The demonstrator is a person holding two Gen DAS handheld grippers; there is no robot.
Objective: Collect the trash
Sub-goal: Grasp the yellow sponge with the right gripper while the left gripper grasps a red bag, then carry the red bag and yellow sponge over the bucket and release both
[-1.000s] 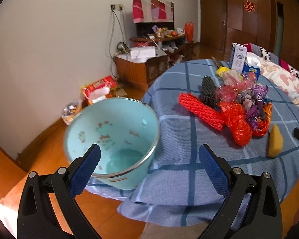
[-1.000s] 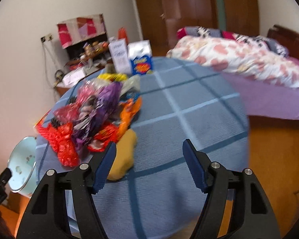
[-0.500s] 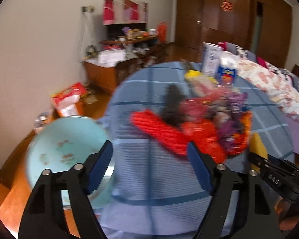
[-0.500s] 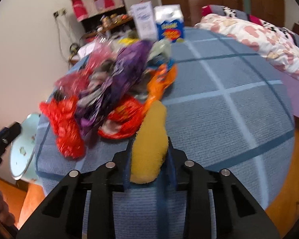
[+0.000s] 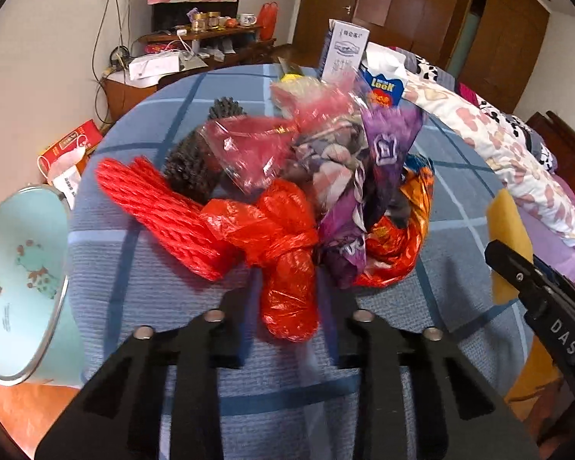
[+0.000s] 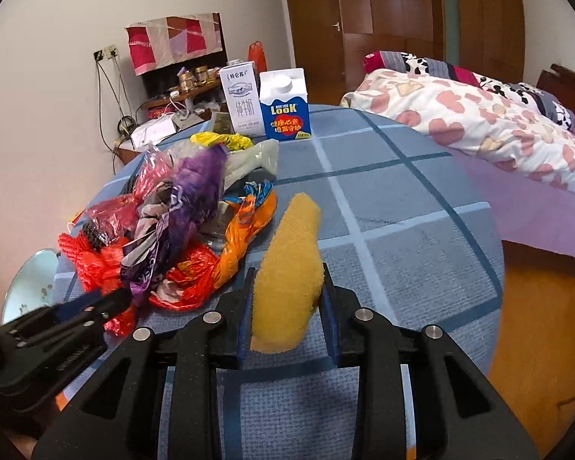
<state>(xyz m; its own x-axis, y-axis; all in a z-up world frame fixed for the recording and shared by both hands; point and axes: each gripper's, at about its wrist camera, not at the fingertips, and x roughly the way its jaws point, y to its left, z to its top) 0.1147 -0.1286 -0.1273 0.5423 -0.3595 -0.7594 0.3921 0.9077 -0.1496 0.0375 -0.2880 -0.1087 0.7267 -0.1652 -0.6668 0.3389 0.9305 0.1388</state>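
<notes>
Here, the red plastic bag [image 5: 287,268] is seen between the blue pads of the left gripper [image 5: 287,306], whose jaws are closing on its knotted, crinkled lower end; the pads appear to be touching the film, though blur leaves the firmness of the grip unclear. The bag lies at the near edge of the round table [image 5: 460,176], which is covered by a blue cloth with a woven texture and a grid of pale and dark stripes.

The yellow sponge [image 6: 291,272] is clamped between the pads of the right gripper [image 6: 287,303]; its jaws are drawn in against the sponge's sides. The sponge is long, rounded at the far end and coarse, and it rests on the cloth near the table's near edge, just beside the pile.

The trash pile [image 5: 326,161] is heaped from the near edge toward the table's middle. A red mesh net [image 5: 165,207], ribbed and tubular, is laid at the pile's left side, touching the red bag. A purple foil wrapper [image 5: 379,168], a pink transparent bag [image 5: 249,149] and an orange foil wrapper [image 6: 245,234] are crumpled together. Two upright cartons, a white one [image 6: 241,99] and a blue one [image 6: 285,109], are stood side by side at the far edge. A pale green bin [image 5: 15,283] with a metal rim is seen beside the table's left edge.
</notes>
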